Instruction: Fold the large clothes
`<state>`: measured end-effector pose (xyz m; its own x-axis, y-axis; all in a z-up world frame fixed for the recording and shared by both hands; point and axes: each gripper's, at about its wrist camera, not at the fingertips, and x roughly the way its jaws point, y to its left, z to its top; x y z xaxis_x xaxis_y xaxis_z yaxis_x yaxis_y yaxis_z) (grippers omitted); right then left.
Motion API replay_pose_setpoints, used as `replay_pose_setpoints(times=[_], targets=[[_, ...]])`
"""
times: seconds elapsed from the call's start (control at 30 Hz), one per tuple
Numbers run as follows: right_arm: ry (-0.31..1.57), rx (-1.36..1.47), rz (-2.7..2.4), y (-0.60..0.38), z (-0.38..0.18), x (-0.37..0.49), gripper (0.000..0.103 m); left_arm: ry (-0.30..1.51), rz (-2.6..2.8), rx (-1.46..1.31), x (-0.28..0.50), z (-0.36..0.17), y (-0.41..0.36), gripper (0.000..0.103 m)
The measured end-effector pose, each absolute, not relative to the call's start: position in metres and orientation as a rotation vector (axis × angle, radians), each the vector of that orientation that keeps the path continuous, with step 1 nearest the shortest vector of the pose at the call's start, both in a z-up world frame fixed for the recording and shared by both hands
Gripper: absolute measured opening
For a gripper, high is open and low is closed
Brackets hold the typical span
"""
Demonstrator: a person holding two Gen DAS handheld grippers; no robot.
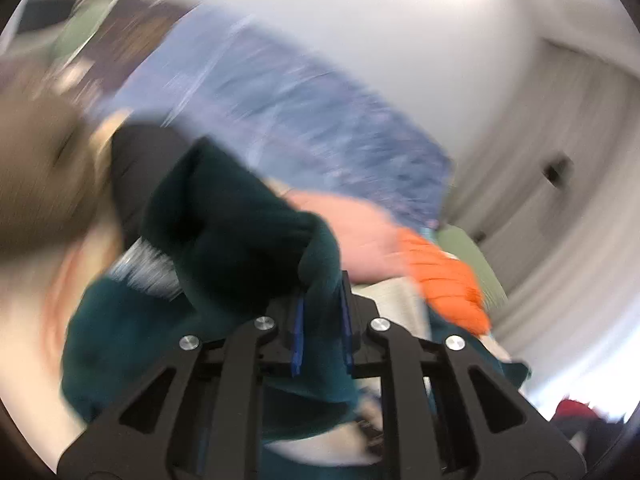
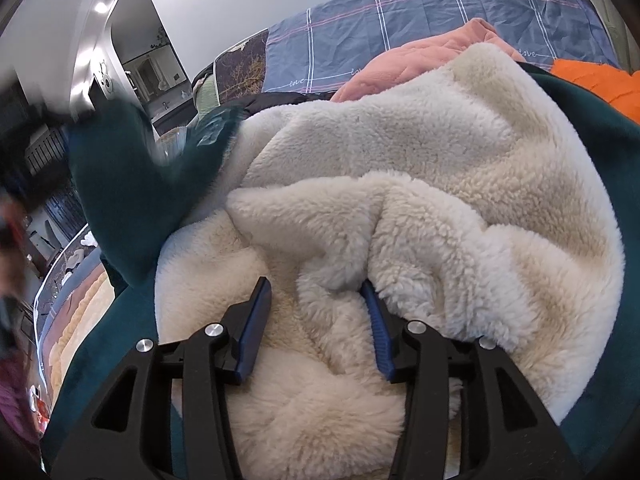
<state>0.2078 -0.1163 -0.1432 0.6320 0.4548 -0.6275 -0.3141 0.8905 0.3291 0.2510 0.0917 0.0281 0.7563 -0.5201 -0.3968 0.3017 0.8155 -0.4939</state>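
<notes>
A large dark teal jacket [image 2: 120, 204] with a cream fleece lining [image 2: 420, 168] lies bunched on a bed. My left gripper [image 1: 322, 312] is shut on a fold of the teal jacket [image 1: 240, 232] and holds it lifted; this view is blurred by motion. My right gripper [image 2: 316, 292] is open, its blue fingers [image 2: 256, 320] pressed down into the cream lining, with a ridge of fleece between them. The raised teal sleeve shows at the left of the right wrist view.
A blue checked bedsheet [image 2: 400, 28] covers the bed behind. A pink garment [image 2: 420, 56] and an orange garment [image 2: 596, 80] lie beyond the jacket. A white wall and cupboard doors [image 1: 560, 160] stand at the right. A mirror and furniture [image 2: 144, 60] are at the left.
</notes>
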Motion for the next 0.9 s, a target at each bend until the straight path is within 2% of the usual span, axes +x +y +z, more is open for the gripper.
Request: replay_pose_setpoints(times=[0.07, 0.1, 0.13, 0.17, 0.2, 0.23, 0.4, 0.6, 0.77, 0.8, 0.83, 0.87, 0.9], targets=[[0.758, 0.186, 0.428, -0.115, -0.141, 0.204, 0.047, 0.469, -0.548, -0.257, 0.237, 0.062, 0.044, 0.017], [0.752, 0.182, 0.414, -0.116, -0.137, 0.200, 0.047, 0.432, -0.571, -0.178, 0.228, 0.074, 0.021, 0.025], [0.749, 0.186, 0.400, -0.118, -0.132, 0.195, 0.047, 0.386, -0.594, -0.102, 0.217, 0.083, 0.000, 0.043], [0.747, 0.217, 0.386, -0.126, -0.120, 0.185, 0.047, 0.352, -0.612, -0.064, 0.208, 0.087, -0.009, 0.055], [0.749, 0.235, 0.371, -0.132, -0.112, 0.179, 0.051, 0.307, -0.622, -0.012, 0.195, 0.089, -0.019, 0.075], [0.754, 0.257, 0.345, -0.143, -0.102, 0.171, 0.057, 0.292, -0.624, 0.011, 0.189, 0.087, -0.022, 0.077], [0.711, 0.339, 0.348, -0.200, -0.065, 0.145, 0.067, 0.389, -0.562, 0.034, 0.185, 0.042, 0.004, 0.077], [0.789, 0.378, 0.250, -0.215, -0.074, 0.168, 0.068, 0.549, -0.314, 0.015, 0.193, -0.037, 0.078, 0.077], [0.800, 0.385, 0.196, -0.206, -0.079, 0.189, 0.067, 0.586, -0.158, -0.137, 0.198, -0.053, 0.160, 0.079], [0.797, 0.386, 0.183, -0.203, -0.079, 0.192, 0.059, 0.595, -0.147, -0.206, 0.201, -0.055, 0.175, 0.084], [0.801, 0.380, 0.174, -0.198, -0.079, 0.196, 0.046, 0.617, -0.153, -0.319, 0.207, -0.063, 0.196, 0.086], [0.808, 0.364, 0.172, -0.193, -0.079, 0.199, 0.041, 0.629, -0.156, -0.399, 0.210, -0.070, 0.210, 0.086], [0.804, 0.325, 0.157, -0.187, -0.076, 0.200, 0.019, 0.643, -0.158, -0.517, 0.214, -0.081, 0.230, 0.086]])
